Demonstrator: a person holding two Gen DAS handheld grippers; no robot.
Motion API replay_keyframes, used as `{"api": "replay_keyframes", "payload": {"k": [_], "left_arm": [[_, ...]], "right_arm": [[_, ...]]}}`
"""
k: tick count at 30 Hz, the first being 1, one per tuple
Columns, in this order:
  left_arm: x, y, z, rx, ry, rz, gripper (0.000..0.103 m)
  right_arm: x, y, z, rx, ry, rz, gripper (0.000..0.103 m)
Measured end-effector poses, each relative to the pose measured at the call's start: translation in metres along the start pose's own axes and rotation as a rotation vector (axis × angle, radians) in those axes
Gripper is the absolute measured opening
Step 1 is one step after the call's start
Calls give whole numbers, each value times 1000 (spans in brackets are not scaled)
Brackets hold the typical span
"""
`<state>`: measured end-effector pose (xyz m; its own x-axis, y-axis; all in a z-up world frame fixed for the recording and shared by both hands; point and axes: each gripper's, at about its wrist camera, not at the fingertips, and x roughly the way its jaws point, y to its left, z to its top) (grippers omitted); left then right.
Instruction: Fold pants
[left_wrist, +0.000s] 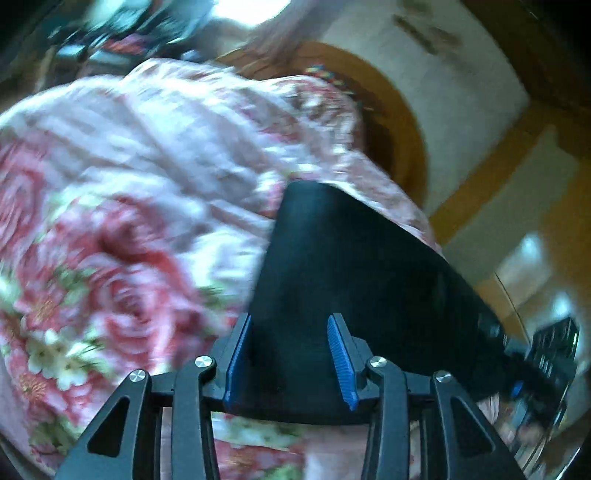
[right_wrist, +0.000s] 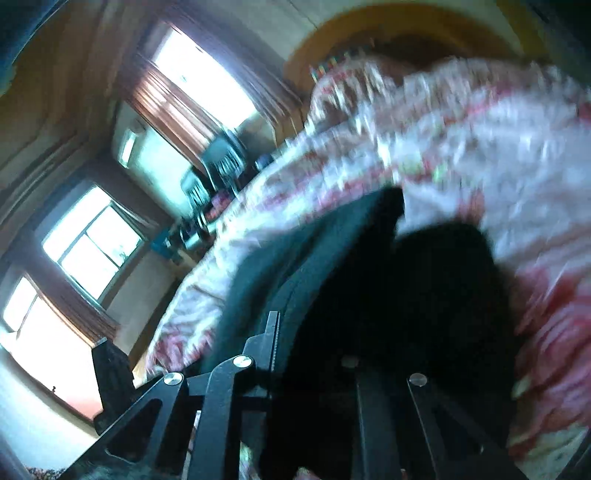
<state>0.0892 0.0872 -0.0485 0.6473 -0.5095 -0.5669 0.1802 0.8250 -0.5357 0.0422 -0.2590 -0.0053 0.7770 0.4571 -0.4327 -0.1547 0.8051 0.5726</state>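
Floral bedspread (left_wrist: 122, 192) covers bed, serves as folding surface; wooden headboard (left_wrist: 399, 122) at its far edge; windows (right_wrist: 92, 243) beyond bed.
Black pants (left_wrist: 354, 273) lifted above bedspread, stretched between grippers, likely mid-fold carry.
Left gripper (left_wrist: 291, 362) clamps pants edge.
Right gripper (right_wrist: 310, 354) smothered in dark cloth; grip unclear.

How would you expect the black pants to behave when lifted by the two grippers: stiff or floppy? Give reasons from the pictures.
Probably floppy: the black pants drape in a taut sheet from the left gripper over the floral bedcover. Likely light, since a small pinch seems to carry them. In the right wrist view they sag over the right gripper, hiding its fingertips.
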Motion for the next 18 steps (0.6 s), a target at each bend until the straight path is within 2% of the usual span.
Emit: {"api": "replay_keyframes", "payload": {"k": [3, 6, 10, 13, 15, 18], "left_arm": [[5, -31, -12, 147, 16, 14, 42], [15, -50, -25, 242, 46, 52, 43], [15, -56, -36, 307, 49, 70, 48], [16, -59, -35, 312, 46, 78, 48], [15, -60, -34, 296, 48, 71, 48], [18, -66, -38, 323, 54, 73, 50]], "right_arm": [[-5, -19, 1, 31, 21, -37, 15], [9, -63, -18, 143, 112, -106, 15], [11, -95, -29, 312, 107, -22, 15], [8, -86, -24, 289, 99, -25, 15], [0, -80, -19, 286, 58, -4, 15], [-1, -72, -13, 206, 56, -73, 15]]}}
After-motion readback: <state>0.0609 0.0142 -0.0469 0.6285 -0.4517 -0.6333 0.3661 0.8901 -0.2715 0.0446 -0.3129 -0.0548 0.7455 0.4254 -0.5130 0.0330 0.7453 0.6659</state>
